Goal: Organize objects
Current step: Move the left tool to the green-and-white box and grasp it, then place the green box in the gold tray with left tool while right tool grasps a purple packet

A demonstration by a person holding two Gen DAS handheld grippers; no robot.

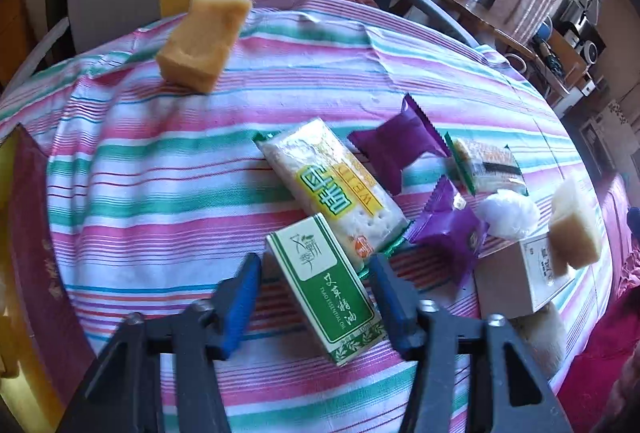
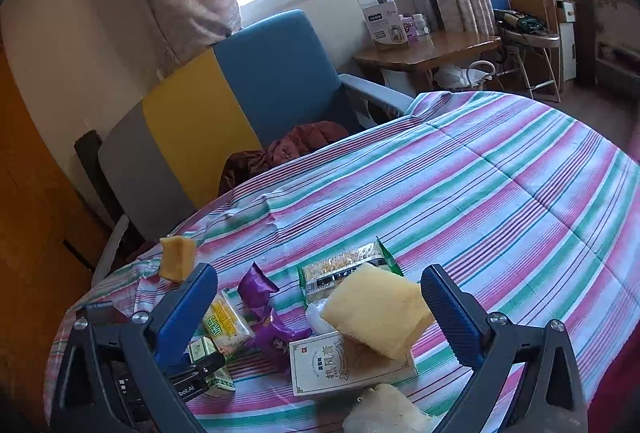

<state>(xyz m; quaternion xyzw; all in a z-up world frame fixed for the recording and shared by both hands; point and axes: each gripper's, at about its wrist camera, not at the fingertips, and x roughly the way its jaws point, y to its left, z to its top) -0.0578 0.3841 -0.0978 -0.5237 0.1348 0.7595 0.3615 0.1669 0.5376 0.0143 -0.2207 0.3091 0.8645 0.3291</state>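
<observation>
- Left tool [image 1: 316, 273] is down over the green box [image 1: 324, 289], jaws spread either side, not pinching yet.
- Right tool [image 2: 320, 309] hangs wide open, empty, above a sponge [image 2: 376, 313].
- Snack packets [image 1: 332, 189] and sponges lie jumbled on the striped desk [image 1: 160, 193] (sorting barely begun, by the look of it).

Four sponges [image 1: 202, 41], two purple packets [image 1: 396, 149], two cracker packs [image 1: 332, 189], two boxes [image 1: 326, 285], one white ball [image 1: 508, 217]
</observation>
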